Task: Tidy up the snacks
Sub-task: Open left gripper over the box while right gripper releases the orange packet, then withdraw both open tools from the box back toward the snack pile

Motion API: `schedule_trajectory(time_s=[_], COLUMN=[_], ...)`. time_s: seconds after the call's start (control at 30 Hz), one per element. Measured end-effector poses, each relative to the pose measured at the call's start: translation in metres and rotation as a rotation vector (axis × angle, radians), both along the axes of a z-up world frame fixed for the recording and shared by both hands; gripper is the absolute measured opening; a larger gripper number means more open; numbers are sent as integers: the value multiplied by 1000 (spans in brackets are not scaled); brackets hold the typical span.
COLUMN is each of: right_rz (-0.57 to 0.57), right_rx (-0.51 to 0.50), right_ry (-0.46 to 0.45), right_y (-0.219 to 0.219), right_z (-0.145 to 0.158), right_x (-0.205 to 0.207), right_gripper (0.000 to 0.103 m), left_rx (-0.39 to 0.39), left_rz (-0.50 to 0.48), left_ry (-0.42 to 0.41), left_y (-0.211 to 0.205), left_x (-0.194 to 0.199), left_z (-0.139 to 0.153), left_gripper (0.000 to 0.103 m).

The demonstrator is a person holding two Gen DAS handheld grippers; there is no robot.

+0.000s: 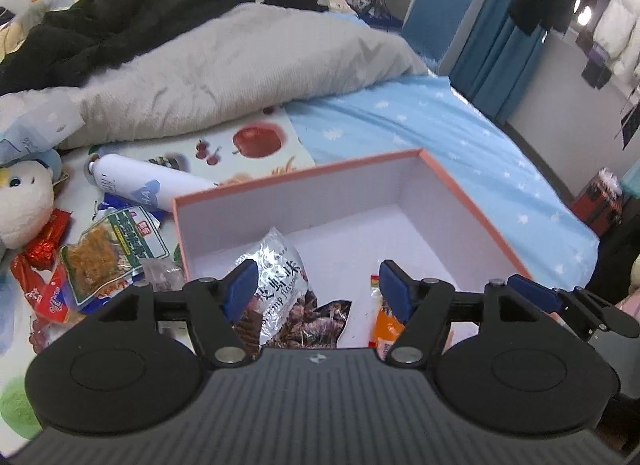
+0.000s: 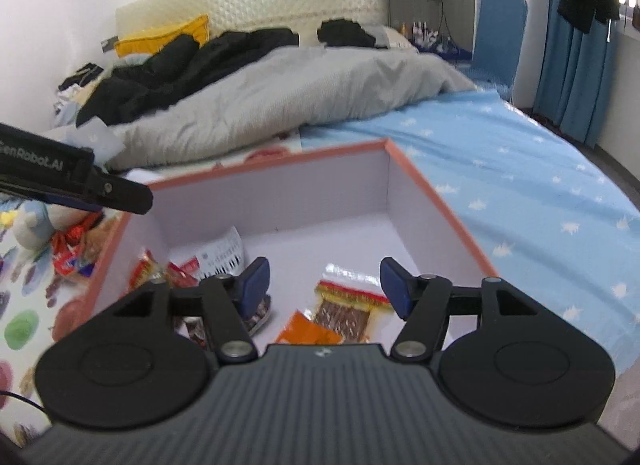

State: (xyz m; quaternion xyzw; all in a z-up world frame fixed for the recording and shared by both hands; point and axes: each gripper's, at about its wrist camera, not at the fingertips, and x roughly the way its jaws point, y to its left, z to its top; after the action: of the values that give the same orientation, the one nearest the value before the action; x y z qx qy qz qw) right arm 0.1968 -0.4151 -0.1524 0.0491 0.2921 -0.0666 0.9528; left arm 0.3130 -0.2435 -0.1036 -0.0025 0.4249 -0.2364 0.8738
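Left wrist view, nearest: the left tongs [image 1: 316,289] stand apart above the near end of the box [image 1: 472,201], their blue pads clear of everything; nothing is clamped. Below them, on the box floor, lie a silver snack bag [image 1: 280,265] with dark printed pieces, close behind the left pad, and an orange packet [image 1: 386,331], partly hidden by the right pad.

Right wrist view, nearest: the right tongs [image 2: 324,285] also stand apart and empty over the same pink-rimmed box [image 2: 440,209]. Beneath lie the orange packet [image 2: 308,331] and a clear packet with a red-and-yellow header [image 2: 344,305]; the two touch or overlap. Red-wrapped snacks [image 2: 160,269] sit in the box's left corner.

Middle distance: left of the box, on a fruit-printed mat [image 1: 248,145], rest a green-labelled snack pack [image 1: 108,253], red wrappers [image 1: 44,249], a white bottle [image 1: 148,183] on its side and a plush toy [image 1: 24,201].

Far: a grey duvet [image 1: 224,69] and dark clothing [image 1: 100,25] on the bed, whose blue sheet [image 1: 460,141] lies right of the box.
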Motion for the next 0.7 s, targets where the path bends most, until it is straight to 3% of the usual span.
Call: schedule_trajectory(time_s=[0.43, 0.7], right_rz=[79, 146], right_rx=[-35, -27], right_ry=[-156, -208], right_y=[39, 73], right_z=[65, 82], right_x=[-16, -21], right_gripper=[63, 64], left_rx=[-82, -78], left_rz=[56, 100], left_ry=[-132, -184], left_y=[54, 101], left_x=[-28, -49], left_z=[68, 84], left_gripper=[72, 72])
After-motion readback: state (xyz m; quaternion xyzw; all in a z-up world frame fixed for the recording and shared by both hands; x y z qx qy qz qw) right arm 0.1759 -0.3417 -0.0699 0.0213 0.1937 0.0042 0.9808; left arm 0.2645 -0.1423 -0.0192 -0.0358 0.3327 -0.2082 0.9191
